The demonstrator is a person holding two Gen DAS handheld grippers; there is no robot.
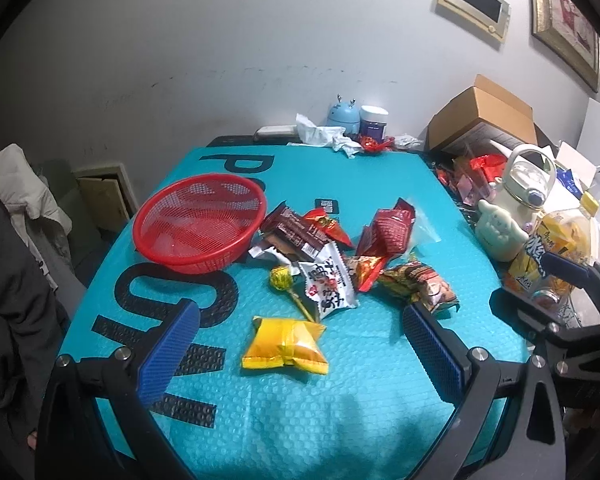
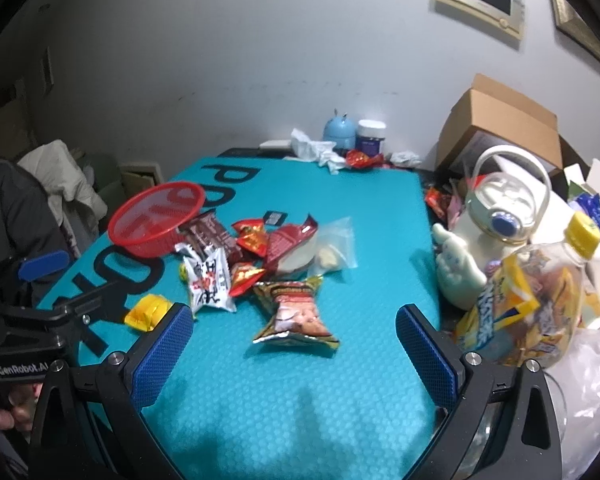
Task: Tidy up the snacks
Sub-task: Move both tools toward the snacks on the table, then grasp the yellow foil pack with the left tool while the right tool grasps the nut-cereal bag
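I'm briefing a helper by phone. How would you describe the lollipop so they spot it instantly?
Start at the red basket on the teal mat. Just nearer lies the snack pile; at its near-left edge is the lollipop, the only item with a stick.

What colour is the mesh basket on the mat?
Red; the basket shows best in the left wrist view.

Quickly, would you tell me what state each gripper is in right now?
Left gripper: open, holding nothing, above the yellow snack packet.
Right gripper: open, holding nothing, above the crinkled snack bag.
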